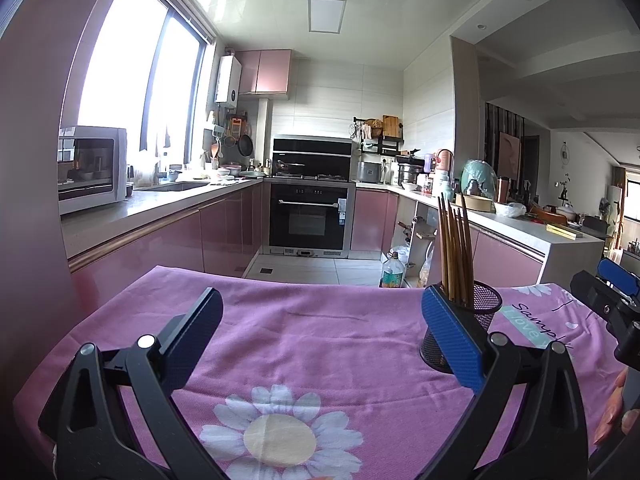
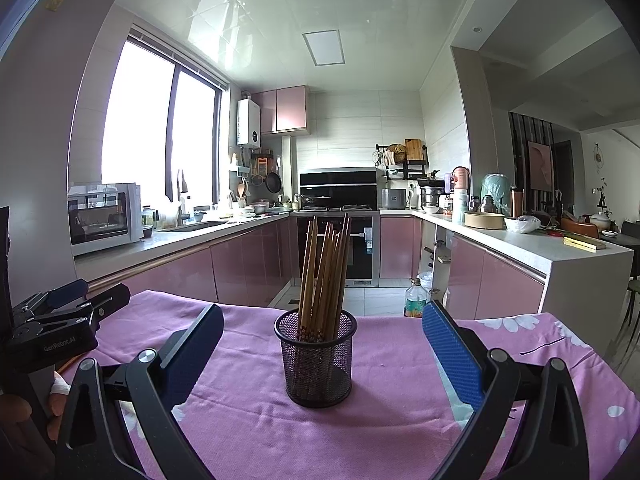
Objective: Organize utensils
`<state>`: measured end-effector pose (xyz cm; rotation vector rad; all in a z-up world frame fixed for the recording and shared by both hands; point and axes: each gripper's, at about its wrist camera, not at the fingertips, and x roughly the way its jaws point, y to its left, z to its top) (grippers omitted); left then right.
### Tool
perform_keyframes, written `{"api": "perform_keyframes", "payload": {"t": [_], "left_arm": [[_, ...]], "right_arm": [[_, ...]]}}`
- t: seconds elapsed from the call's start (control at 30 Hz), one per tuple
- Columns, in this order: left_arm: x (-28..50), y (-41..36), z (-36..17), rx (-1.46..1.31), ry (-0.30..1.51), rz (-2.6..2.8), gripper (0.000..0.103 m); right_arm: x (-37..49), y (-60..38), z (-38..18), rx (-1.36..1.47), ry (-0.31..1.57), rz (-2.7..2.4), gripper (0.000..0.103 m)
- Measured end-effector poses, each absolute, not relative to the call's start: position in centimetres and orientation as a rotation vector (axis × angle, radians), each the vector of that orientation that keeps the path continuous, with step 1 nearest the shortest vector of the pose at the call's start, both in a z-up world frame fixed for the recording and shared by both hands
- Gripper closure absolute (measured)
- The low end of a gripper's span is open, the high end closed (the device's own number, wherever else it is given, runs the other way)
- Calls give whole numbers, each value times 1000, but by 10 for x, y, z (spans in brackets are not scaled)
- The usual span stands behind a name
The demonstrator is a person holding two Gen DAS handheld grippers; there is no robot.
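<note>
A black mesh cup [image 2: 316, 360] stands upright on the pink flowered cloth [image 2: 392, 412] and holds several brown wooden chopsticks [image 2: 326, 276]. My right gripper [image 2: 322, 344] is open and empty, its blue pads on either side of the cup without touching it. In the left wrist view the cup [image 1: 476, 320] and chopsticks [image 1: 454, 248] stand partly behind the right pad [image 1: 452, 340]. My left gripper [image 1: 320, 328] is open and empty over bare cloth, left of the cup. Each gripper shows at the edge of the other's view: the right gripper [image 1: 612, 300], the left gripper [image 2: 60, 316].
The cloth-covered table [image 1: 320, 308] ends at its far edge before the kitchen floor. A green-labelled bottle [image 2: 416, 296] stands on the floor beyond. Pink cabinets, a microwave [image 2: 106, 216] and an oven [image 1: 310, 216] are farther back.
</note>
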<state>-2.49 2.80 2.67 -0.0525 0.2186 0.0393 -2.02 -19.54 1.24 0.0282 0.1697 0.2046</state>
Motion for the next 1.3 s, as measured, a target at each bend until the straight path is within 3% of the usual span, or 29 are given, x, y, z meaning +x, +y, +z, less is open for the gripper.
{"api": "perform_keyframes", "payload": {"t": [1.3], "left_arm": [[-24, 26, 27, -53, 217, 36, 5]], "right_arm": [[-18, -195, 13, 30, 169, 207, 7]]}}
